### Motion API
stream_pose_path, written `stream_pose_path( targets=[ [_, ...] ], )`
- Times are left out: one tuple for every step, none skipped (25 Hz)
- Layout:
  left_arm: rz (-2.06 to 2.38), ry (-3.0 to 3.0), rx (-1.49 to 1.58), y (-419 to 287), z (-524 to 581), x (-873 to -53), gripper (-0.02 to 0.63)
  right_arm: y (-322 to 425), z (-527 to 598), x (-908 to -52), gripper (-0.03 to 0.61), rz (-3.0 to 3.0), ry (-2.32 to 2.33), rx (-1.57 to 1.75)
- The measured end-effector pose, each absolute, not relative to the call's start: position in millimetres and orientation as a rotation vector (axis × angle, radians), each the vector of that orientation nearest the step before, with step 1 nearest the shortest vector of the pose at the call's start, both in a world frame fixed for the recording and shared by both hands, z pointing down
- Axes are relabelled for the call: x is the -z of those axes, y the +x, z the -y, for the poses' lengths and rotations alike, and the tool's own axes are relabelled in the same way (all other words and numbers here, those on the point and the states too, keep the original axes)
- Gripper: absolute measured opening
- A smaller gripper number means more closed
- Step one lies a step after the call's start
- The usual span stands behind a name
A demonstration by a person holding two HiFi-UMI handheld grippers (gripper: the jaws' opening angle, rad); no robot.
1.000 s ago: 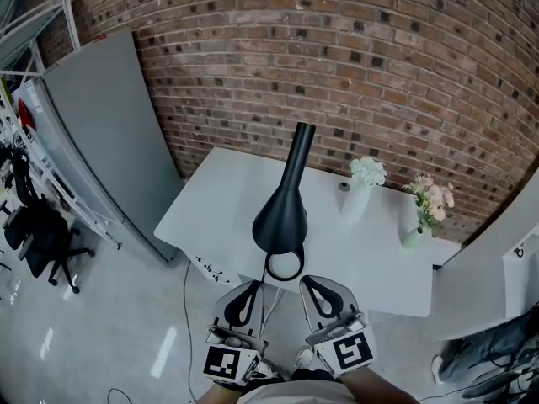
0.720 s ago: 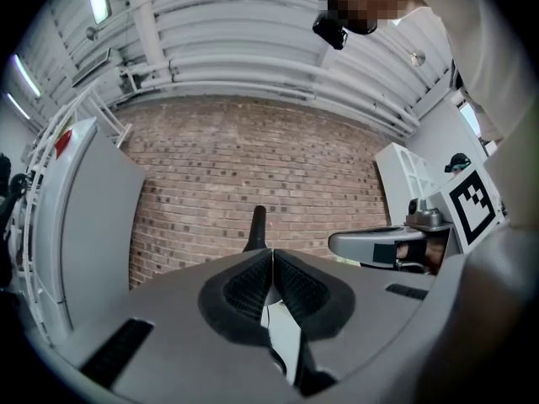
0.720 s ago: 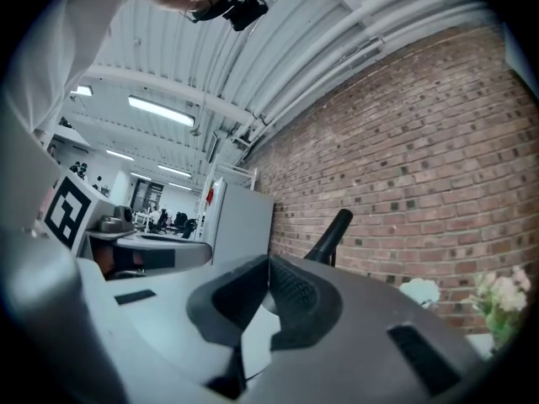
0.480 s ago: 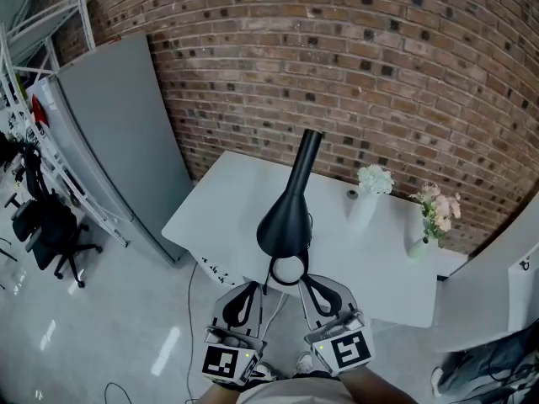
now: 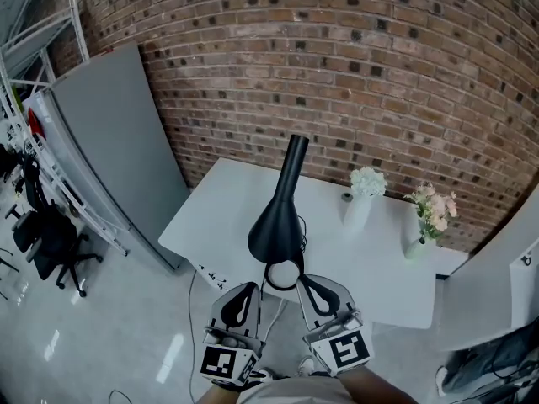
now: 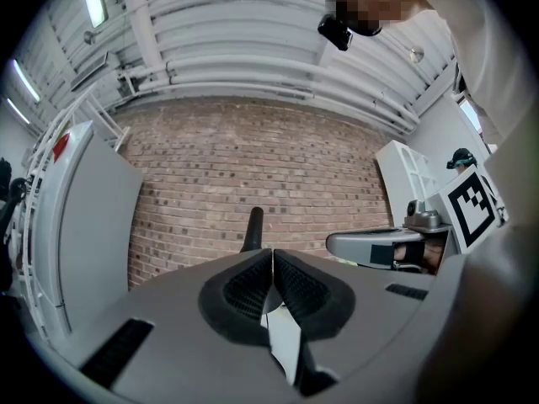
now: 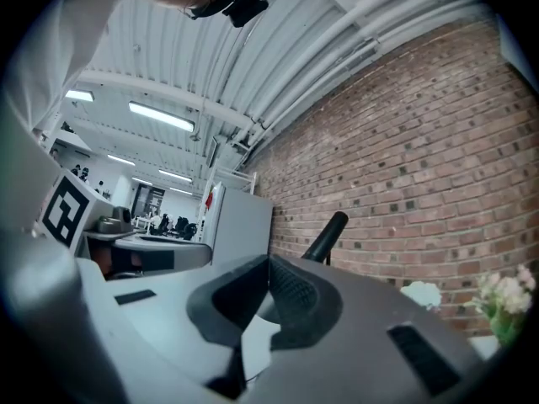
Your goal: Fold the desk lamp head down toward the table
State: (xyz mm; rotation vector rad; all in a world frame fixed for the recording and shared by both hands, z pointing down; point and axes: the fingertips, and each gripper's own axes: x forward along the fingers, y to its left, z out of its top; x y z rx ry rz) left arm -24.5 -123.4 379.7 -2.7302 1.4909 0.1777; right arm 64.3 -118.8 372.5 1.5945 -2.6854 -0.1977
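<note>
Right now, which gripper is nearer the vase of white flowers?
Right. The right gripper is nearer the person and leftward of the vase; the left gripper lies further left, across the desk lamp.

Head view: high, looks steeply down on table, brick wall at 12 o'clock. Left gripper view, right gripper view: low, tilted up. All three share wall, lamp stem.

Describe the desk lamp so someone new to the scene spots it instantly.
Start at the white table by the brick wall. Near its front edge stands the desk lamp, black, a flared head narrowing to a tube. The two vases to its right are pale and hold flowers.
</note>
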Motion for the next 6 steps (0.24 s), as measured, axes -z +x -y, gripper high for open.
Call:
stream_pose_path(
  targets=[
    [-1.490,-2.731,-0.176,-23.5,124.3,-380.2,0.012,64.9,120.1,-372.5,0.017,2.690,1.600,0.195],
    [-1.491,-2.733,-0.174,-22.6,125.5,-381.0,0.012,65.5,121.3,-372.8,0.018,2.694,1.603,0.190],
    [-1.494,-2.734,-0.171,-21.9,126.7,-382.1,0.012,66.2,122.4,-373.4,0.017,2.697,1.606,0.184],
    [-1.496,-2.736,-0.169,-21.2,127.9,-383.2,0.012,67.0,123.6,-374.1,0.017,2.698,1.608,0.179],
    [-1.499,-2.737,-0.167,-20.6,129.2,-384.2,0.012,67.8,124.8,-375.0,0.017,2.698,1.607,0.176],
    [-1.502,-2.738,-0.165,-19.9,130.5,-385.2,0.012,68.6,126.0,-376.1,0.017,2.696,1.605,0.174]
  ],
)
